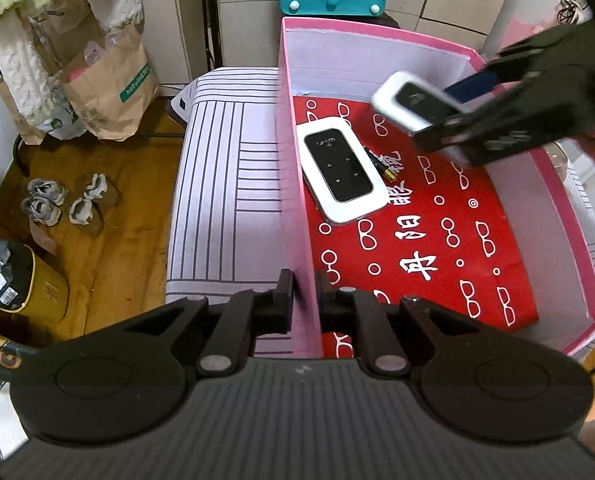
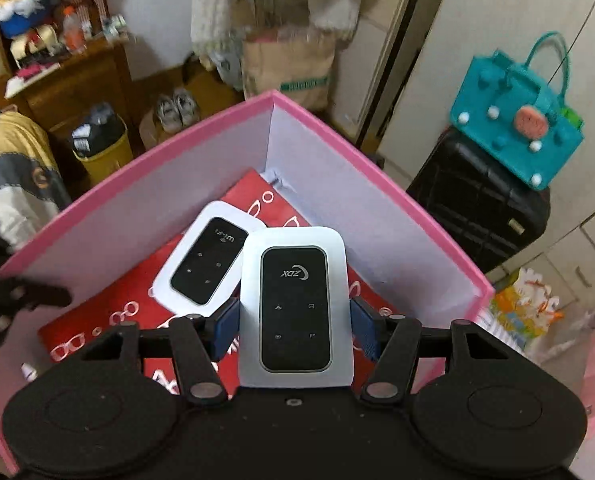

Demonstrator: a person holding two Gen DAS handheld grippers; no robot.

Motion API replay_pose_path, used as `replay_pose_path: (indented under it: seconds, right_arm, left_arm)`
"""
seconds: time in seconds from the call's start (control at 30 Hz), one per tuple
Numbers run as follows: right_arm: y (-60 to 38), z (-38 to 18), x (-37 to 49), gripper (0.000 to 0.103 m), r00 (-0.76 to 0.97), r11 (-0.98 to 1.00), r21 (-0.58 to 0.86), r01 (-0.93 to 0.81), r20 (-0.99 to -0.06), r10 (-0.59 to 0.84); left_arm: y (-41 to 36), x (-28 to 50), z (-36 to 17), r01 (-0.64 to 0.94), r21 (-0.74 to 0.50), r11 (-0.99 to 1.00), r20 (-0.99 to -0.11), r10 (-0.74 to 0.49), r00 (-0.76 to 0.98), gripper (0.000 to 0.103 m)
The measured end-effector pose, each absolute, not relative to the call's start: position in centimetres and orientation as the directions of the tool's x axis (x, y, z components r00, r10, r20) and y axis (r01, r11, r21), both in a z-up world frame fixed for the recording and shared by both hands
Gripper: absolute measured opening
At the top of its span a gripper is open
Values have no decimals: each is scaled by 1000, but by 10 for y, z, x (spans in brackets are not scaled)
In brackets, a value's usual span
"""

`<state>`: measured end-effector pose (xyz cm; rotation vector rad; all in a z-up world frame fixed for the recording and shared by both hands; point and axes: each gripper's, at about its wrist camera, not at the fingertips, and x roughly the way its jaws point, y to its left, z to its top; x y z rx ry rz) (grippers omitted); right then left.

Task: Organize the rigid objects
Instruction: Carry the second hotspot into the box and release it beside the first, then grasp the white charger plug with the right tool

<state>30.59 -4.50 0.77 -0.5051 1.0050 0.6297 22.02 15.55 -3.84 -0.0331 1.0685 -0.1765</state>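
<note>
Wooden floor [image 1: 109, 208], tiled wall [image 1: 245, 16] (pale), black suitcase [image 2: 477, 208] beside.

The box [image 1: 377, 46] is pink along its rim and outer walls and pale lilac-white inside. Its floor is covered by a red sheet [image 1: 437, 240] printed with white spectacles, small rings and white characters. Both pocket routers are white with glossy black faces: the lying one [image 1: 340, 170] carries a pale "Wi-Fi" mark, the held one [image 2: 295, 308] a grey "ZDX" logo (its icons are faint white). The right gripper [image 2: 295, 324] is black with blue pads. The cloth [image 1: 225, 184] under the box is white with dark stripes. The handbag [image 2: 515, 124] is teal with white dots.
</note>
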Motion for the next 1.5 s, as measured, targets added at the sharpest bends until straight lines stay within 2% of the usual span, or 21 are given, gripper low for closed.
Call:
replay_pose_path:
  seconds: [0.13, 0.23, 0.27, 0.47, 0.6, 0.77, 0.9, 1.1, 1.33, 1.5]
  right_arm:
    - [-29, -13, 319, 65, 401, 710, -192, -678, -906, 138]
    - [-29, -29, 327, 65, 351, 730, -180, -660, -932, 88]
    - [-32, -37, 333, 65, 291, 757, -109, -644, -950, 111]
    - [-44, -30, 330, 69, 285, 784, -27, -620, -939, 192]
    - [-66, 5, 311, 70, 365, 794, 8, -607, -885, 289]
    - [-120, 67, 268, 71, 423, 788, 210, -579, -749, 511]
    - [-165, 78, 225, 71, 484, 790, 268, -551, -669, 564]
    - [-214, 37, 166, 71, 606, 860, 207, -466, -634, 480]
    - [-240, -28, 130, 71, 633, 914, 219, -340, -666, 395]
    - [-241, -60, 121, 71, 601, 904, 268, -333, -678, 423]
  left_arm:
    - [156, 222, -38, 140, -120, 983, -870, -172, 463, 10]
    - [156, 221, -38, 159, -112, 981, -870, -174, 461, 10]
    - [156, 221, -38, 161, -114, 980, -871, -177, 459, 10]
    - [155, 224, -37, 184, -109, 977, -874, -183, 451, 11]
    - [158, 224, -38, 187, -127, 974, -871, -200, 449, 12]
    - [159, 224, -39, 194, -130, 972, -868, -206, 452, 12]
    - [158, 223, -39, 201, -126, 972, -867, -206, 454, 12]
    - [158, 221, -38, 196, -125, 973, -864, -204, 461, 12]
    - [159, 224, -36, 192, -126, 973, -873, -201, 445, 13]
    - [153, 241, -33, 203, -99, 974, -909, -171, 380, 12]
